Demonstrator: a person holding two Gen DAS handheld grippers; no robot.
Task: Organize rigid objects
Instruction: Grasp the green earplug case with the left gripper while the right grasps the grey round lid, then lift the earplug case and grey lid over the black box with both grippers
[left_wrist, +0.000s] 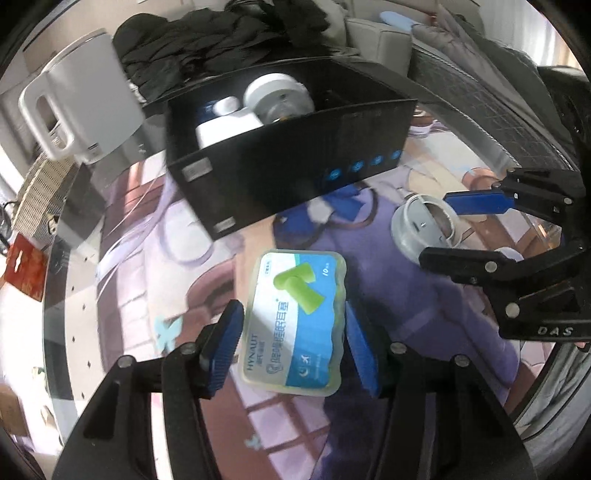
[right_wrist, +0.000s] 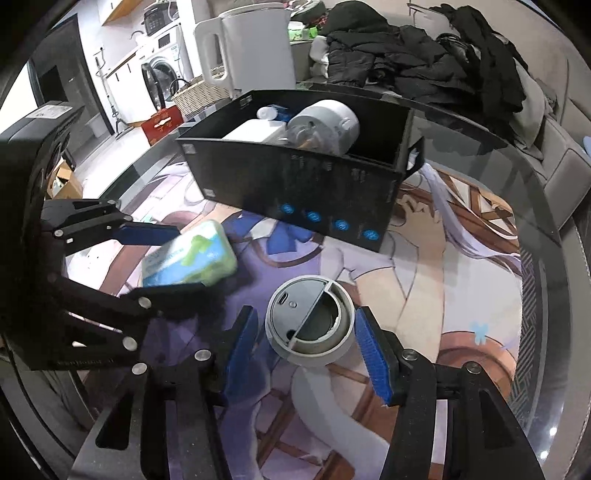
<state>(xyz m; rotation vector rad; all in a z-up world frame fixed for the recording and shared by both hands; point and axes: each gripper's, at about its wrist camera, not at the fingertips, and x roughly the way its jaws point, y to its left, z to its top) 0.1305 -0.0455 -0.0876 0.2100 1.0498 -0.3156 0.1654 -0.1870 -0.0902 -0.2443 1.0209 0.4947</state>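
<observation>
A blue-and-green earplug box (left_wrist: 295, 325) lies between the pads of my left gripper (left_wrist: 293, 350); the right pad touches it, the left pad stands slightly off, and whether it is lifted I cannot tell. It also shows in the right wrist view (right_wrist: 190, 258). A grey round device (right_wrist: 310, 325) sits on the printed mat between the open pads of my right gripper (right_wrist: 308, 345), with gaps on both sides. It also shows in the left wrist view (left_wrist: 424, 225). A black box (right_wrist: 295, 181) behind holds a grey cylinder (right_wrist: 325, 127) and white items.
A white kettle (right_wrist: 255, 44) stands behind the box on the round glass table (right_wrist: 535, 229). Dark clothes (right_wrist: 406, 48) are heaped on a sofa beyond. A wicker basket (right_wrist: 195, 94) and a red package (right_wrist: 162, 123) lie off the table's far left.
</observation>
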